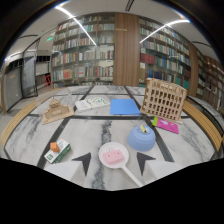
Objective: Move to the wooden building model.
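Gripper view: marble bench (90, 131) under bookshelves (85, 50). Best steered toward two o'clock, high over the blue bowl (141, 138) and pink book (166, 125), slowing near the delicate lattice. Wooden building model (163, 100) at two o'clock, well beyond the fingers: tall, pale, open-framed grid of thin sticks, tilted slightly. Blue folder (124, 106) at twelve; pink paddle (114, 156) just ahead. Gripper (113, 163) spread wide, holding nothing.
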Demonstrator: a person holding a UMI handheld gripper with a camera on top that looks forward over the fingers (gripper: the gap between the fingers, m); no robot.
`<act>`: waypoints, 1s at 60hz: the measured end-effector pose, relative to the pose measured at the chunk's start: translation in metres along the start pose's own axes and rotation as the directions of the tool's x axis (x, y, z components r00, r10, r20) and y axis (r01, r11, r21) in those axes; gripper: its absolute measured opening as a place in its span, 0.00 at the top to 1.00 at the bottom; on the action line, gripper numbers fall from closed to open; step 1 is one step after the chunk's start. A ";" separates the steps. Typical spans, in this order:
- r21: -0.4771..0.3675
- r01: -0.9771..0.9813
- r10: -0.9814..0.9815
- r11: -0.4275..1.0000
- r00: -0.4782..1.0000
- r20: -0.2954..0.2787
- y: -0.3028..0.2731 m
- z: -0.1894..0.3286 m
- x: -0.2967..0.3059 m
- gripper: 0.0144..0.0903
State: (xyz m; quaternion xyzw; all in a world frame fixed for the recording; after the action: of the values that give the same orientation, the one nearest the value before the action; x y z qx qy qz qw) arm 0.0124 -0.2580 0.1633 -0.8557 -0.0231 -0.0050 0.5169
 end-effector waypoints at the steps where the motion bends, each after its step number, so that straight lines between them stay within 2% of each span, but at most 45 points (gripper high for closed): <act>1: -0.002 0.000 0.000 1.000 1.000 0.000 0.000 -0.006 0.002 0.05; 18: 0.001 0.005 -0.005 1.000 1.000 -0.018 0.002 -0.011 -0.003 0.05; 26: -0.005 0.012 -0.012 1.000 1.000 -0.004 0.008 -0.023 -0.022 0.06; 31: -0.010 0.016 -0.016 1.000 1.000 0.014 0.014 -0.032 -0.046 0.06; 32: -0.011 0.017 -0.017 1.000 1.000 0.019 0.015 -0.033 -0.051 0.13; 33: -0.013 0.017 -0.017 1.000 1.000 0.025 0.017 -0.035 -0.058 0.06; 50: -0.005 0.030 -0.029 1.000 0.992 0.123 0.014 -0.030 -0.186 0.06; 51: -0.002 0.029 -0.029 1.000 0.991 0.130 0.012 -0.028 -0.195 0.12; 52: 0.002 0.028 -0.028 1.000 0.990 0.137 0.010 -0.026 -0.204 0.06; 60: 0.027 0.023 -0.027 0.999 0.984 0.179 -0.010 -0.002 -0.268 0.05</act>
State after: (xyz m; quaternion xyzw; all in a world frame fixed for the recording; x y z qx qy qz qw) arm -0.2558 -0.2649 0.1643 -0.8458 -0.0802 0.0658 0.5233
